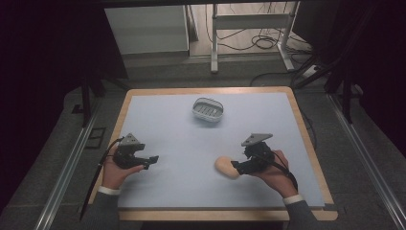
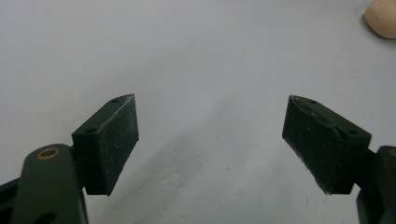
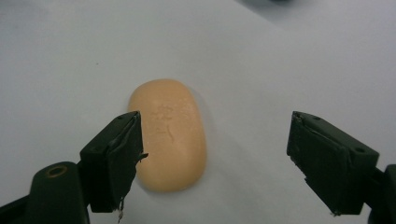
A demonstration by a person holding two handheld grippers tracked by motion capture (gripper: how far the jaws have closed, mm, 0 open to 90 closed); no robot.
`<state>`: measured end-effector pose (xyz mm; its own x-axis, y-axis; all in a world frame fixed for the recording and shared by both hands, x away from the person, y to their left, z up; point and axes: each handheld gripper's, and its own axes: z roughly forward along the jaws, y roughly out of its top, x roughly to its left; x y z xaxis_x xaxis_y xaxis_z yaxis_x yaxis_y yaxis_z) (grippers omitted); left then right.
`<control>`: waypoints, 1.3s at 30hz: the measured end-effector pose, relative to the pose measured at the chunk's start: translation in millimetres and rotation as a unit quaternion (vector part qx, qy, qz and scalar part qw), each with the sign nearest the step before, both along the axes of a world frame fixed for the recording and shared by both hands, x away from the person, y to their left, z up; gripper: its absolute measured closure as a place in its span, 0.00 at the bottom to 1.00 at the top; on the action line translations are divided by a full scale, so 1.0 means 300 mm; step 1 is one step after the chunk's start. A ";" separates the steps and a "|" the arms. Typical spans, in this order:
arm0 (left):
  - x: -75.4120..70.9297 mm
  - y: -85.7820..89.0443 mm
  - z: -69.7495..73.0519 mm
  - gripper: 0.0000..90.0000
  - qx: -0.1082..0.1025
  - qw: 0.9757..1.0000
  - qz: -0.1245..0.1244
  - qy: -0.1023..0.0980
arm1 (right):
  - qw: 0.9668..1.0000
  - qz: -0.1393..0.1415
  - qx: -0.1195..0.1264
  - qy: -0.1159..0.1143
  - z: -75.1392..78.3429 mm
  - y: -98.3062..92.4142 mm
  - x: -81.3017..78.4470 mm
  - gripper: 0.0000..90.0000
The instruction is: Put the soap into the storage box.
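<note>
Seen from above: right hand-held gripper [image 1: 235,166] at the near right of the pale counter [image 1: 167,124], jaws spread wide and pinching nothing, tips just beside a peach-coloured bar of soap [image 1: 227,167]. Soap [image 3: 169,134] lying flat on the counter, stamped face up, partly between the jaws and close by the left-hand pad in the right gripper view, well clear of the other. Left hand-held gripper [image 1: 152,161] at the near left, well apart from the soap, jaws likewise spread over bare surface [image 2: 205,70]; soap [image 2: 382,17] at the top right corner of the left gripper view. White slatted soap dish [image 1: 208,109] farther back, near the counter's middle.
</note>
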<state>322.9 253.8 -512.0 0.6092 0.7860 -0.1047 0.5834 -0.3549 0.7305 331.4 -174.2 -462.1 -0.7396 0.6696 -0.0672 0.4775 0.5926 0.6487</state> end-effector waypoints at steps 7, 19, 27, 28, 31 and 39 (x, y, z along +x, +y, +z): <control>-0.001 0.002 0.000 0.21 -0.002 1.000 0.002 -0.001 | 0.999 0.021 -0.018 0.016 -0.016 0.048 0.007 0.21; -0.001 0.004 0.001 0.21 -0.007 1.000 0.001 -0.002 | 0.997 0.045 -0.050 0.043 -0.036 0.098 0.014 0.21; -0.001 0.004 0.000 0.20 -0.005 1.000 0.001 -0.002 | 0.994 0.057 -0.076 0.062 -0.062 0.134 0.028 0.22; -0.001 0.004 0.001 0.20 -0.005 1.000 0.001 -0.002 | 0.993 0.057 -0.079 0.066 -0.068 0.138 0.031 0.22; 0.000 0.005 0.001 0.20 -0.004 1.000 0.001 -0.002 | 0.991 0.060 -0.092 0.081 -0.090 0.157 0.045 0.24; 0.000 0.006 0.000 0.19 -0.003 1.000 0.001 -0.002 | 0.987 0.059 -0.117 0.098 -0.119 0.184 0.063 0.29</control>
